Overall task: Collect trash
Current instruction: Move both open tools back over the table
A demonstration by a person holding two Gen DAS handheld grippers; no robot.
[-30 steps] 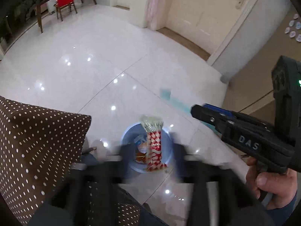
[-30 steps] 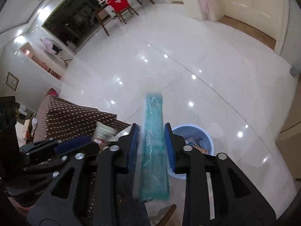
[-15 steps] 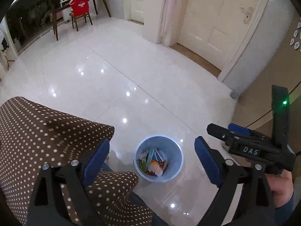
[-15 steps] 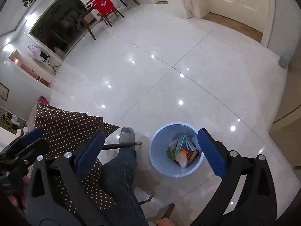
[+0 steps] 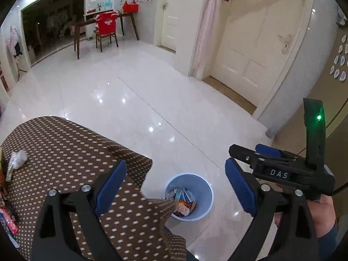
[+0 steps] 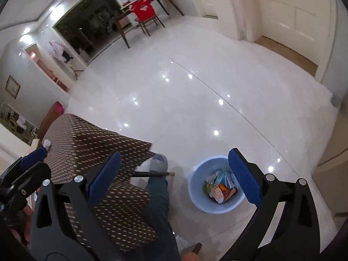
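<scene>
A light blue bin (image 5: 188, 195) stands on the white floor with several wrappers inside; it also shows in the right wrist view (image 6: 215, 184). My left gripper (image 5: 174, 189) is open and empty, high above the bin and the table corner. My right gripper (image 6: 174, 178) is open and empty, above the floor left of the bin; it also shows at the right of the left wrist view (image 5: 258, 154). A crumpled white wrapper (image 5: 18, 159) lies on the brown dotted tablecloth (image 5: 65, 148), with red wrappers (image 5: 8, 219) at the far left edge.
The person's leg and grey slipper (image 6: 158, 163) are beside the table corner (image 6: 130, 152), next to a dark table leg. A red-covered chair and wooden table (image 5: 104, 26) stand far back. A cream door (image 5: 250, 43) is at the right.
Both grippers opened and let go of the wrappers, which now lie in the bin. Both grippers then rose and tilted back, so more of the table shows.
</scene>
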